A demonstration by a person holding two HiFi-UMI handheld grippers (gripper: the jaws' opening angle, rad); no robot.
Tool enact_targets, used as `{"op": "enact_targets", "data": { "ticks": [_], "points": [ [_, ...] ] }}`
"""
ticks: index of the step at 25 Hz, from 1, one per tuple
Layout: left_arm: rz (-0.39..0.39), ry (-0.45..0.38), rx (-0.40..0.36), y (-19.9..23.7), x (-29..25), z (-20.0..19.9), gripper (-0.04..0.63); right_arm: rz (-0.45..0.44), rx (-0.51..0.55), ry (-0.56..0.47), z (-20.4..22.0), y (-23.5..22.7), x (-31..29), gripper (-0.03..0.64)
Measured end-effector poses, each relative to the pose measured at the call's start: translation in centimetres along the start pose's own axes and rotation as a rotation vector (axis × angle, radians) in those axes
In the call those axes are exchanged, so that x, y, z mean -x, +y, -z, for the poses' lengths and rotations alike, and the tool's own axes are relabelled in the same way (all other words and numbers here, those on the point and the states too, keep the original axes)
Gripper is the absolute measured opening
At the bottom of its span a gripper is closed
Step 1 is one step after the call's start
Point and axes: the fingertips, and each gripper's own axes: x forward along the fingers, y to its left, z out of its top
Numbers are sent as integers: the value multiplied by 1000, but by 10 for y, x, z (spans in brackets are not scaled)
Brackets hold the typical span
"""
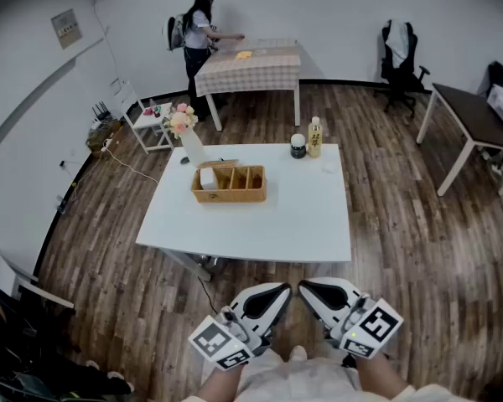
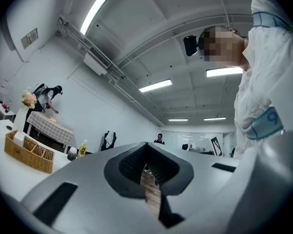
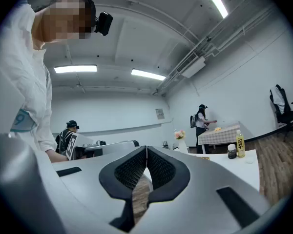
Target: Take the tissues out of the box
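Both grippers, left (image 1: 278, 292) and right (image 1: 308, 288), are held with jaws pressed together and empty, their tips close to each other. Well ahead of them and slightly left, the wicker box (image 1: 231, 196) lies long axis crosswise on the white table (image 1: 302, 224). The tissues (image 1: 208, 177) poke up from its left-end compartment.

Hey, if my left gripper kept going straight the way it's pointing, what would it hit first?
Probably the white table, at its near edge toward the right corner. The left gripper angles inward, so it may brush the right gripper first; height is unclear.
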Motion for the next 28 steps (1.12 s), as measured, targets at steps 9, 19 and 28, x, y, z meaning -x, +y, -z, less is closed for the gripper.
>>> {"op": "enact_targets", "data": {
  "ticks": [9,19,28],
  "points": [
    [-4,0,1,0,-1,0,0,-2,-2,4,1,0,1,34],
    [-8,5,4,-1,1,2,1,-13,-27,-48,-4,2,1,37],
    [-25,5,-4,3,7,1,0,-61,-31,-1,6,8,-12,38]
  ]
}}
